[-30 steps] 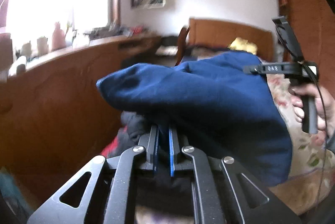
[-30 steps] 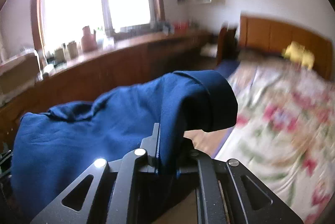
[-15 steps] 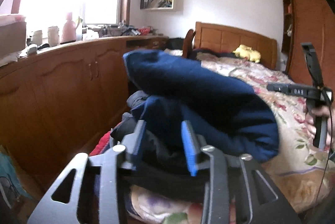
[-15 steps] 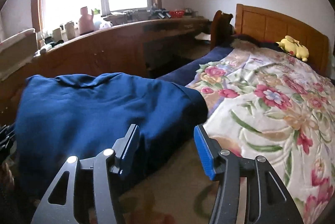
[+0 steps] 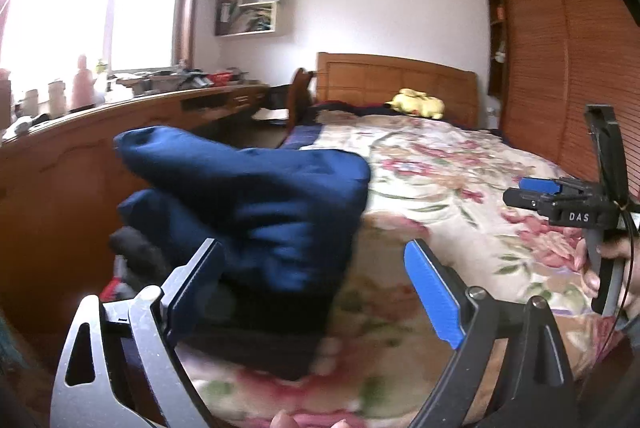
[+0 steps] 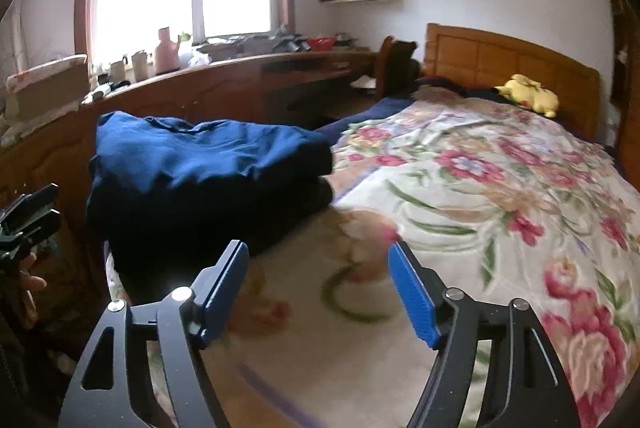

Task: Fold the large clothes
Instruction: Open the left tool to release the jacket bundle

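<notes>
Left wrist view: the left gripper (image 5: 316,292) has just been opening, jaws now spread wide off the folded navy garment (image 5: 256,212) lying on the floral bedspread (image 5: 460,188). Right wrist view: the right gripper (image 6: 318,292) has likewise just been opening with nothing between its jaws, garment (image 6: 200,164) lying ahead-left at the bed's edge.

white letters "DAS" on the black body of the right tongs (image 5: 538,190), nothing else legible

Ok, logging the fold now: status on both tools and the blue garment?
Both tools just opened, nothing gripped: left tool, right tool. Blue garment lying bundled at the bed edge. Nothing in the way.
</notes>
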The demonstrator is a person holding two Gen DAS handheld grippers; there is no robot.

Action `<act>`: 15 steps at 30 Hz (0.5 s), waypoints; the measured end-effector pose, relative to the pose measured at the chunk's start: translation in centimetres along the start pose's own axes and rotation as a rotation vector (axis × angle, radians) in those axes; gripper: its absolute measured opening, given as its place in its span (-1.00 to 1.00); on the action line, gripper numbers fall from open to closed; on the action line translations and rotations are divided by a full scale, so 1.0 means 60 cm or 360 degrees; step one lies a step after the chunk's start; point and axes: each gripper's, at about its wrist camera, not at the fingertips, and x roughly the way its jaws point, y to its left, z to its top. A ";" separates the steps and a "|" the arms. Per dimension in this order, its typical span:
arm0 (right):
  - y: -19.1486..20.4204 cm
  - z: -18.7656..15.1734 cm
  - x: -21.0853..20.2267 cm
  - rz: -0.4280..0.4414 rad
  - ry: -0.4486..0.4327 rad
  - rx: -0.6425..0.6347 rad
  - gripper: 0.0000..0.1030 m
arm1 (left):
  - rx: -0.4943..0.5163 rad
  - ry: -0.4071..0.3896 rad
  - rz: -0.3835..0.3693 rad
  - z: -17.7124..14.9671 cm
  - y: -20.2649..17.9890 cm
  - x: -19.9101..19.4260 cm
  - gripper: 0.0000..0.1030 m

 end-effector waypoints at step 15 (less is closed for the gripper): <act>-0.099 -0.126 -0.193 -0.0355 -0.0105 0.0205 0.52 | 0.0098 0.0089 -0.0324 -0.009 -0.258 0.067 0.79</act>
